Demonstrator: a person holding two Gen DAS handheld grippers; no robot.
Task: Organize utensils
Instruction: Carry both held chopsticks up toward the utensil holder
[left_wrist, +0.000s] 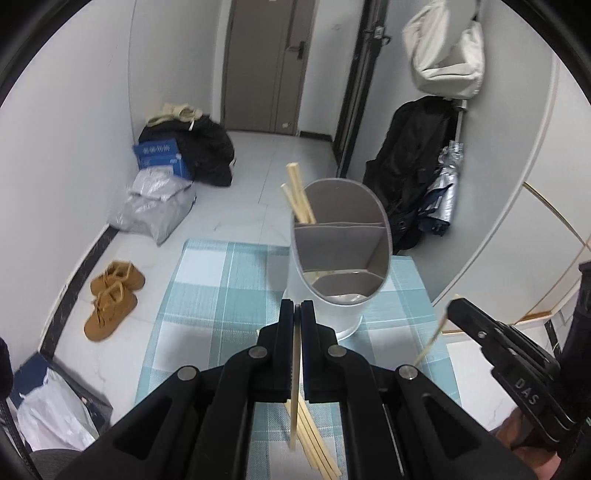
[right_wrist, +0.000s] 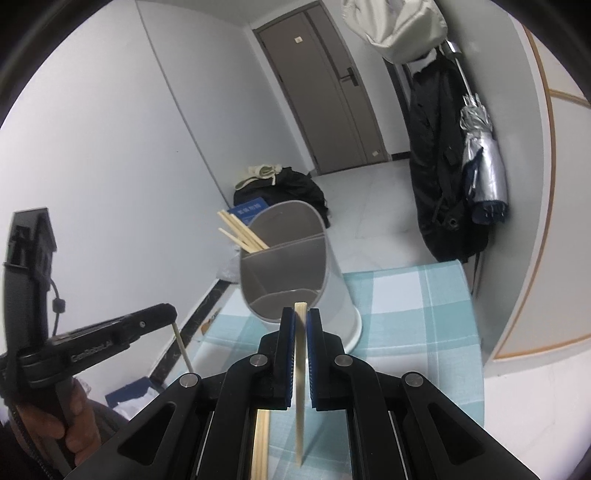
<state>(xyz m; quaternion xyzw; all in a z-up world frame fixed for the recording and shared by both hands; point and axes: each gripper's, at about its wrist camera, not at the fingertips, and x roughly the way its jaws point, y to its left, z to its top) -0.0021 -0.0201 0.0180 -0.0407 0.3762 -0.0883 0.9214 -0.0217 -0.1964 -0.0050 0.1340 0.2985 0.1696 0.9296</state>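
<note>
1. My left hand-held gripper (left_wrist: 297, 308) is pinched on a single wooden chopstick (left_wrist: 294, 384), which runs down between its pressed-together fingers and hangs below them over the desk.
2. My right hand-held gripper (right_wrist: 301, 314) likewise pinches a second chopstick (right_wrist: 300, 380), whose squared top end shows just above the blue-padded fingers (right_wrist: 290, 354); its lower end hangs free above the cloth.
3. From the right wrist view, the left gripper appears at the left edge, held in a bare hand (right_wrist: 70, 421), with its chopstick slanting down from the tip.
4. From the left wrist view, the right gripper appears at the right edge with its chopstick angling down toward the cloth.
5. Just ahead of both grippers stands the white utensil holder (left_wrist: 325, 302), grey inside and split into compartments by dividers.
6. Several chopsticks in the holder (left_wrist: 297, 195) lean out of its far left compartment; the near compartments show only dim reflections, and I cannot tell what lies in them.
7. More loose chopsticks (left_wrist: 314, 443) lie on the cloth below the left gripper, close together and fanned slightly.
8. The desk carries a blue-and-white checked cloth (left_wrist: 221, 295); the holder sits on its far right part.
9. Beyond, on the floor, are brown shoes (left_wrist: 110, 295), a grey plastic bag (left_wrist: 155, 206) and a blue box (left_wrist: 159, 157).
10. A dark coat (right_wrist: 439, 177) and a folded silver umbrella (right_wrist: 484, 155) hang at right, near a closed door (right_wrist: 325, 85).
</note>
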